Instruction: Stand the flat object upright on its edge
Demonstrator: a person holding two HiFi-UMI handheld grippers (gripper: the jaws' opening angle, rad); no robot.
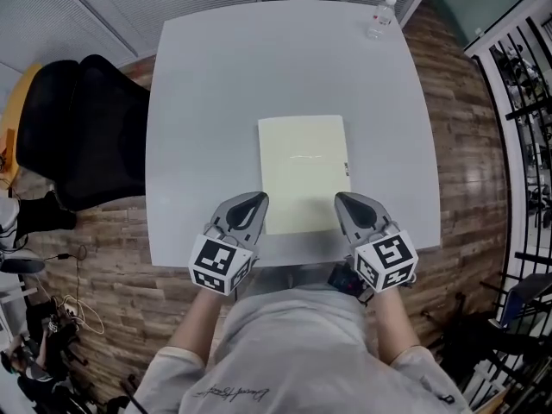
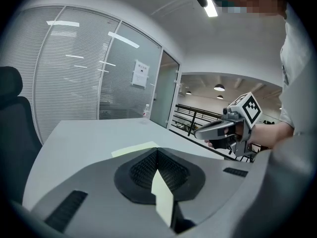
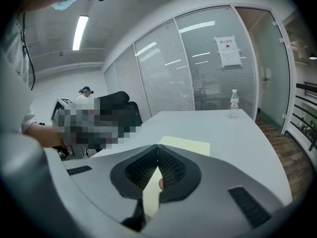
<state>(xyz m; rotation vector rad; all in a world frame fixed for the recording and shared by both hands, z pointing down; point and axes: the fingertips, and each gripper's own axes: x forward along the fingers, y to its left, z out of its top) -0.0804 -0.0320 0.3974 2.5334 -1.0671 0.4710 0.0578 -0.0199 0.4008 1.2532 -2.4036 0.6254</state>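
The left gripper [image 1: 257, 199] and right gripper [image 1: 343, 198] sit over the near corners of the pale yellow flat object [image 1: 302, 169], fingers closed with nothing held; the object lies flat on the grey worktop [image 1: 207, 102]; well beyond its far right corner stands a water bottle [image 1: 381, 15].

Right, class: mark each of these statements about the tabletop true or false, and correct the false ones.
1. The pale yellow sheet lies flat on the table. True.
2. The water bottle stands on the sheet. False: it stands at the table's far right corner, well apart from the sheet.
3. The left claw and right claw are both shut. True.
4. The black chair is on the table's right side. False: it is on the left.
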